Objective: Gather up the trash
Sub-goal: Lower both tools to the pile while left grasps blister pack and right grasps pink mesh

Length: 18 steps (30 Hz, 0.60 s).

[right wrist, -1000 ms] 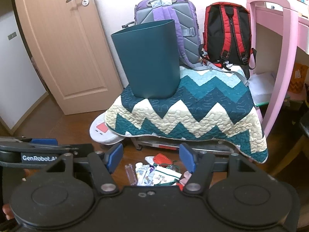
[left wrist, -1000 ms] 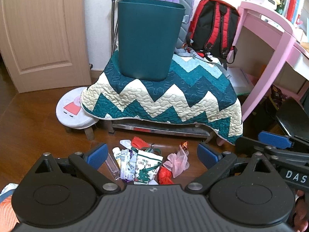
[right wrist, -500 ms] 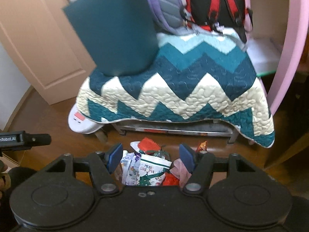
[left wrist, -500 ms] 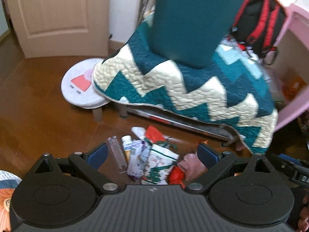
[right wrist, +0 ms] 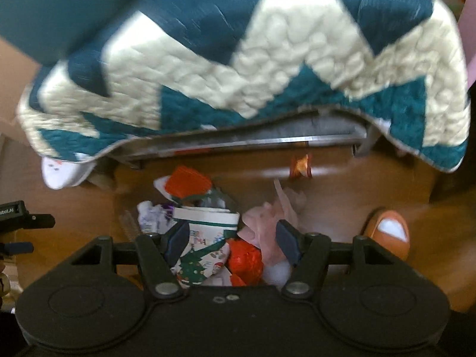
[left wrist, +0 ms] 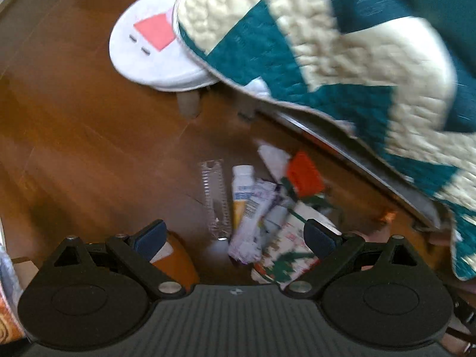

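A pile of trash lies on the wooden floor in front of a quilt-covered bench: a clear plastic blister strip, a small white bottle, crumpled wrappers, a Christmas-print bag, red wrappers and pink plastic. My left gripper is open above the pile. My right gripper is open, low over the Christmas bag and red wrapper. The dark teal bin stands on the quilt at upper left, blurred.
The teal and cream zigzag quilt overhangs the bench edge just beyond the pile. A small white round stool stands to the left. An orange slipper toe is at the right. The left gripper's body shows at the left edge.
Both grippers have tilted down and moved closer to the trash pile; the bin and backpacks have slid out of the top of the views. Jaws stay open.
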{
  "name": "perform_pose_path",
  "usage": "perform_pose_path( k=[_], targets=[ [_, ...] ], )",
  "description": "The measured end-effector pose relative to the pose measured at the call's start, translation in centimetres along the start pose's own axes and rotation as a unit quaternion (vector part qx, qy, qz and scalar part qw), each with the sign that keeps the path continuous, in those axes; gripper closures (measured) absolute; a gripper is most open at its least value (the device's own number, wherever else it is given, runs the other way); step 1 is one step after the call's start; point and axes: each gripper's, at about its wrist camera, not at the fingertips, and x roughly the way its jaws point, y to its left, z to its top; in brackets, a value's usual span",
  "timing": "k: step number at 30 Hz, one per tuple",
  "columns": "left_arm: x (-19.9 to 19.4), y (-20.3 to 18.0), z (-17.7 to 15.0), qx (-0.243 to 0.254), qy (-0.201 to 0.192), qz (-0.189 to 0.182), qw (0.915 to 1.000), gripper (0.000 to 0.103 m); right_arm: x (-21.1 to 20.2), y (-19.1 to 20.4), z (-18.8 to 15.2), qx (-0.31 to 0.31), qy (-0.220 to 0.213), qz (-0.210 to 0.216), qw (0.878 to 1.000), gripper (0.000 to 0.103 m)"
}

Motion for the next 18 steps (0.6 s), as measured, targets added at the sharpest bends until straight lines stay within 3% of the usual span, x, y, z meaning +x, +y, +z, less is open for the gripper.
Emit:
perform_pose_path(
  k=[8, 12, 18],
  targets=[
    [10.0, 1.1, 3.7, -0.025, 0.057, 0.04, 0.9972, 0.004, 9.0, -2.4, 1.4, 0.029, 0.048, -0.017, 0.998, 0.038],
    [14.3, 2.2, 4.6, -0.056, 0.081, 0.04, 0.9943, 0.004, 12.6, -3.4, 1.7, 0.036, 0.055, -0.022, 0.998, 0.038],
    [20.1, 2.5, 5.1, -0.054, 0.106, 0.062, 0.991, 0.004, 17.0, -4.8, 1.3, 0.048, 0.089, -0.016, 0.995, 0.038]
  ],
)
